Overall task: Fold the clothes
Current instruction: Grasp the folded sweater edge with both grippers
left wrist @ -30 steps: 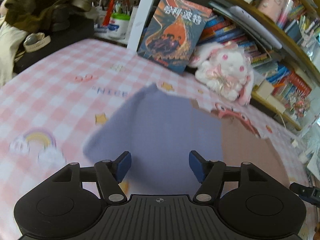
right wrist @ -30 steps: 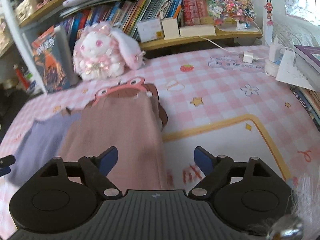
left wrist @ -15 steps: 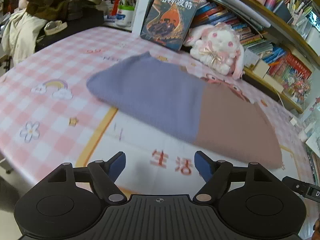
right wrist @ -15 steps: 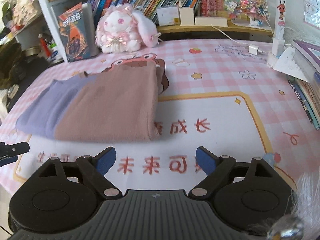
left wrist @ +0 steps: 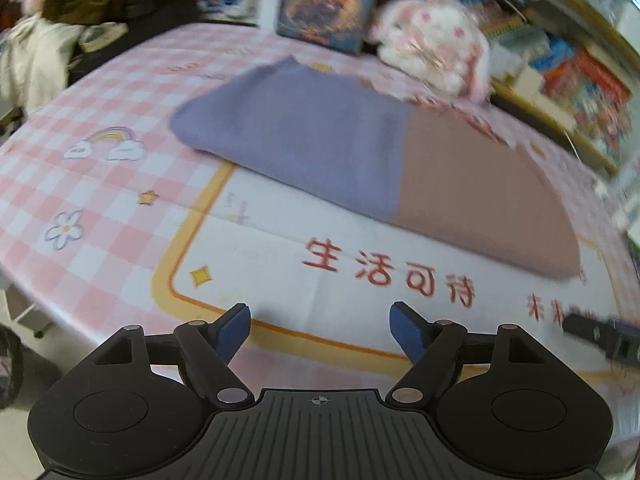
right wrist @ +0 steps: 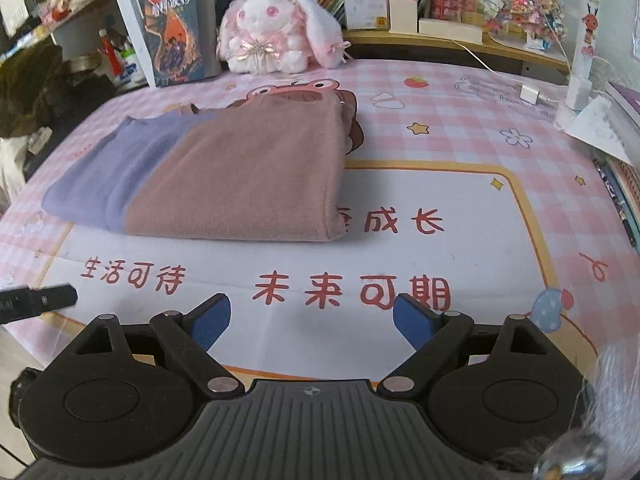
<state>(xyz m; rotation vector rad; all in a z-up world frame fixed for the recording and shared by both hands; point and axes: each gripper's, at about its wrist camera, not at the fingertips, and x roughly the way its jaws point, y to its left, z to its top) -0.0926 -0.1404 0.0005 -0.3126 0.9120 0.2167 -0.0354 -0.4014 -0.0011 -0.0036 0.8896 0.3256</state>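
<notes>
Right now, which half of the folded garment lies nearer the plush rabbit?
The brown half, on the garment's right; the purple half lies left, toward the standing book.

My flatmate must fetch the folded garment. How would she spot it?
Look at the pink checked tablecloth below the bookshelves. In front of the white plush rabbit lies the folded garment, flat. Only it is half lavender, half dusty brown.

Left gripper [left wrist: 320, 330]: matte black housing with a ribbed centre panel bearing a small crosshair mark, two round discs, silver pivot screws, blue pads [left wrist: 234, 330] on the jaws. Right gripper [right wrist: 312, 322]: identical build and colours.
</notes>
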